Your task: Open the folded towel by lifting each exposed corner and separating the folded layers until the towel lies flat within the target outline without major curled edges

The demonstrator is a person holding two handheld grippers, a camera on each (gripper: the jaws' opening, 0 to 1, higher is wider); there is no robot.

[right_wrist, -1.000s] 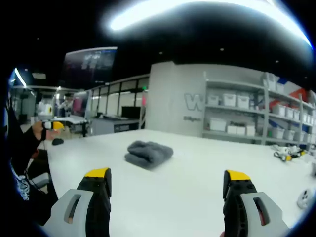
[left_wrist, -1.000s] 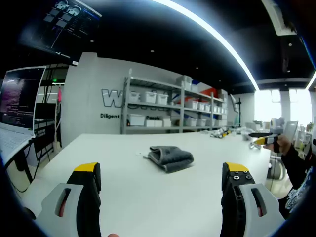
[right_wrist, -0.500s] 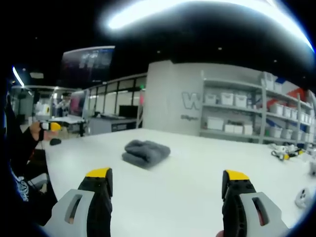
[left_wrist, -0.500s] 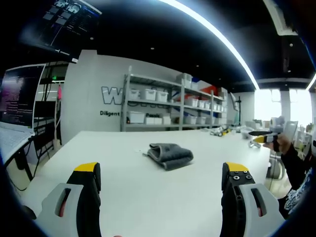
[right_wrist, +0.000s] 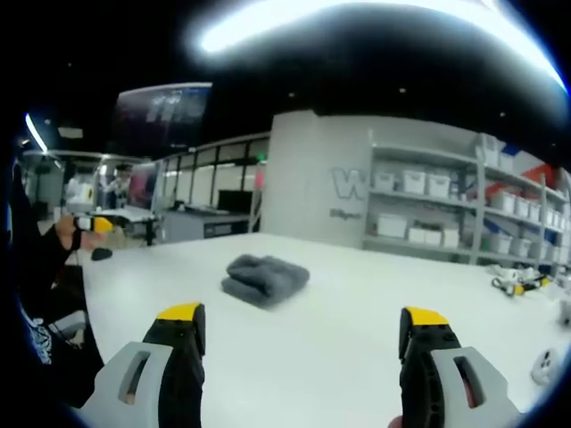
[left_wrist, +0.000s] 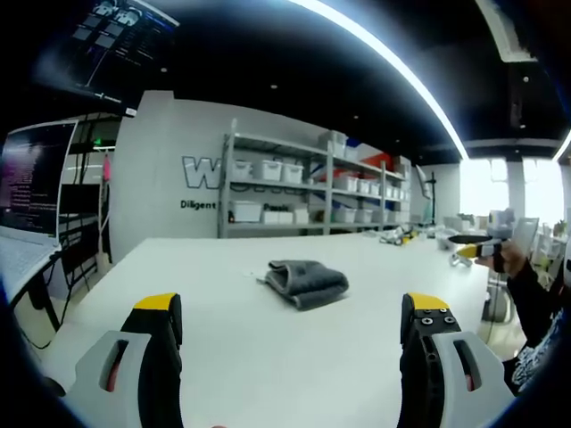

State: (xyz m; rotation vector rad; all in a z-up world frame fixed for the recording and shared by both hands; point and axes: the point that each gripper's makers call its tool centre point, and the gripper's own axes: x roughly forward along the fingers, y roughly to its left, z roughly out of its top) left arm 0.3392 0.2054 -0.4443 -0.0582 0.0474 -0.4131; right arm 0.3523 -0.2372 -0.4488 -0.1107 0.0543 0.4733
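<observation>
A folded grey towel [left_wrist: 307, 283] sits alone on the white table [left_wrist: 268, 357].
Both the left gripper [left_wrist: 290, 314] and right gripper [right_wrist: 303, 324] are spread wide, holding nothing, well back from it. Shelves with white bins [left_wrist: 294, 192] stand behind.

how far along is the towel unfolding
Nothing looks done yet: the gray towel sits folded in a bundle on the white table. Nothing is in hand: the left hand-held gripper and the right hand-held gripper are both open, empty and short of the towel. Left: reach it, lift the corners, separate the layers and lay it flat.
</observation>
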